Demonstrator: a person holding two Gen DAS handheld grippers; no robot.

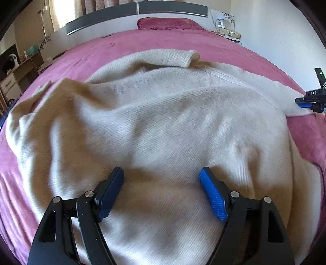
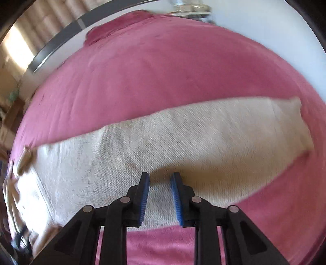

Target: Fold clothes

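Nearest, the left gripper [image 1: 162, 175] hangs wide open over the body of the cream sweater [image 1: 163, 126], holding nothing. The right gripper [image 2: 160, 179] stands slightly parted above a sleeve [image 2: 183, 134], gripping nothing, probably just let go to lay it flat. That sleeve's length runs left to right across the pink bed [image 2: 163, 67]; the ribbed collar [image 1: 175, 57] points to the far headboard [image 1: 138, 14].

Wrist cameras look steeply down, close over the cream sweater [image 1: 163, 122] — both views share the pink bed [image 2: 163, 71].
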